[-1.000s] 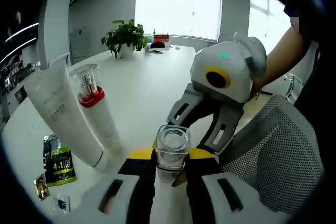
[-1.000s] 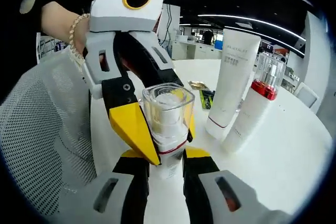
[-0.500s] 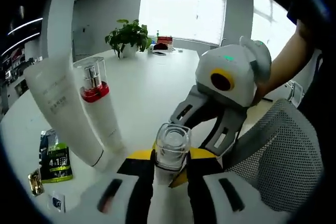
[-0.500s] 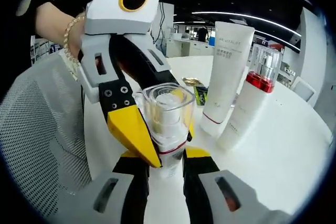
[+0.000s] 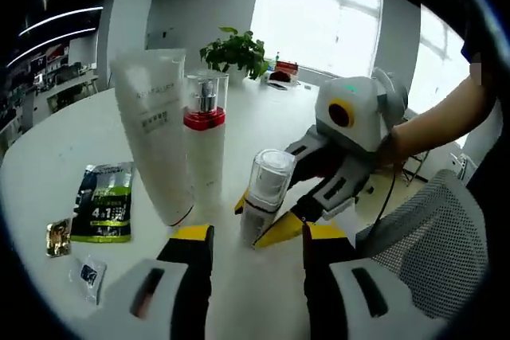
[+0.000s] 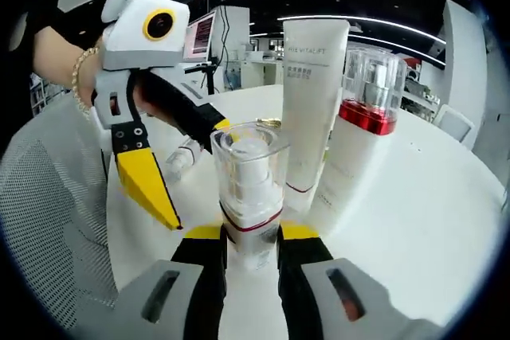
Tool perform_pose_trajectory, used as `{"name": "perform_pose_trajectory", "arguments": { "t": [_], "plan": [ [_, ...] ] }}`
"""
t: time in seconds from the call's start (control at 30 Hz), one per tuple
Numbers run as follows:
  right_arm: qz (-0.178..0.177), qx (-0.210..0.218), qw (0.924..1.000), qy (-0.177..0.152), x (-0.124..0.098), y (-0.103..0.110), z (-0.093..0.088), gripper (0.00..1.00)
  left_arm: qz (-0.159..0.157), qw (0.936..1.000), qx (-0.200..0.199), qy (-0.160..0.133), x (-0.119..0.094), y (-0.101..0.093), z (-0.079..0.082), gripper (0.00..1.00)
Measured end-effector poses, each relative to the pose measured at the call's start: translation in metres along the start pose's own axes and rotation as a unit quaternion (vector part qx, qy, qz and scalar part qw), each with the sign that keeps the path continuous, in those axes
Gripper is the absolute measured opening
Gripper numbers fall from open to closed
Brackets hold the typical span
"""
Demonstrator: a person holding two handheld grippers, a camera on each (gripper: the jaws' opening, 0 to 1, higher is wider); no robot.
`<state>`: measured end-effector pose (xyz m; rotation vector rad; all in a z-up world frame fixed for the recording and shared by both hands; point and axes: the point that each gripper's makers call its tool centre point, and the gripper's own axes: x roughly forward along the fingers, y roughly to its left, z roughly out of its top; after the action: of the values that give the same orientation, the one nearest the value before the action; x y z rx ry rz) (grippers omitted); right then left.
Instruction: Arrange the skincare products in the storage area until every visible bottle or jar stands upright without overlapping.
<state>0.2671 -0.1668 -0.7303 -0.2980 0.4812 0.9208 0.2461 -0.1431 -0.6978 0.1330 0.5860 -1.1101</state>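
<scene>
While my left gripper sits spread and empty, the small pump bottle stands upright just ahead of its jaws, pinched low by my right gripper reaching in from the right; the white tube and red-collared bottle stand ahead-left.

From the right gripper view, my right gripper pinches the pump bottle at its base, axis upright; my left gripper hangs apart to the left, jaws open. Releasing comes next, I judge.

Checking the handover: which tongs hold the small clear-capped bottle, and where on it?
The right tongs grip the small pump bottle at its lower body; the left tongs are open, off it.
</scene>
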Motion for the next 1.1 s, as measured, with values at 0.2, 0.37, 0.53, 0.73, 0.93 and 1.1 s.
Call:
{"name": "perform_pose_trajectory", "arguments": {
  "t": [0.2,0.37,0.53,0.73,0.93,1.1],
  "plan": [
    [-0.004,-0.002,1.0000,0.001,0.003,-0.014,0.000,0.24,0.008,0.9998,-0.020,0.004,-0.009,-0.005,-0.013,0.41],
    [-0.008,0.002,1.0000,-0.002,0.004,-0.017,0.000,0.24,0.005,0.9996,-0.027,0.011,-0.013,-0.010,-0.023,0.41],
    [-0.002,0.004,1.0000,0.000,0.007,-0.016,-0.001,0.24,0.005,0.9993,-0.034,0.014,-0.017,-0.012,-0.029,0.41],
    [0.007,0.001,1.0000,0.004,0.009,-0.018,-0.003,0.24,0.005,0.9993,-0.033,0.016,-0.019,-0.012,-0.030,0.41],
    [0.013,-0.008,0.9999,0.007,0.011,-0.022,-0.003,0.24,0.006,0.9993,-0.033,0.013,-0.019,-0.010,-0.028,0.41],
    [0.018,-0.010,0.9997,0.010,0.012,-0.025,-0.003,0.24,0.005,0.9994,-0.032,0.014,-0.018,-0.009,-0.028,0.41]
  ]
}}
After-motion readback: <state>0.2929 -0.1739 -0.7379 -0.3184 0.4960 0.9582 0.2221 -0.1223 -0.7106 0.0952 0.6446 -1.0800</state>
